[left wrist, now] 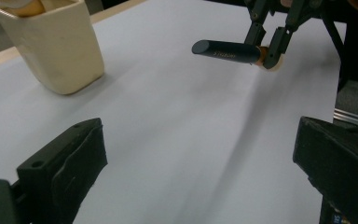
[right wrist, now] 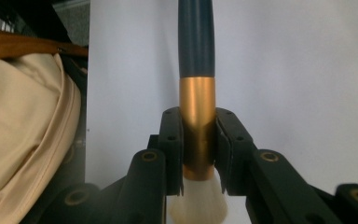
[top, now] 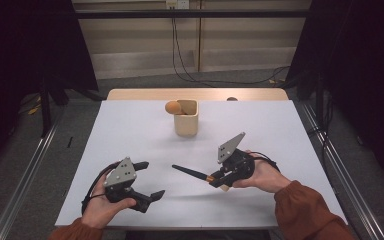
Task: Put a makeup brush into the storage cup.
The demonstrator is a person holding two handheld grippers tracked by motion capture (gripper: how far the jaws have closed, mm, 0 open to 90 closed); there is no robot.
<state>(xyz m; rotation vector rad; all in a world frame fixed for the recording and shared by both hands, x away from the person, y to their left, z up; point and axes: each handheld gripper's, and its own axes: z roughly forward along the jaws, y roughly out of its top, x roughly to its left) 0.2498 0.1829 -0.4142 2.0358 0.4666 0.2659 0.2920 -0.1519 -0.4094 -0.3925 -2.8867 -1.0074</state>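
right gripper (right wrist: 198,154) — clamped on brush (right wrist: 196,93) at its gold ferrule, handle held over white table (top: 130,130) | left gripper (top: 147,180) — jaws spread, empty | cream cup (top: 186,120) well beyond

Your arms wear rust-orange sleeves (top: 307,210). Each hand has a black two-jaw gripper: the left gripper (top: 149,179) and the right gripper (top: 215,178). Each has a grey three-cornered plate on top, a black cable behind, and small brass-ringed screw holes.
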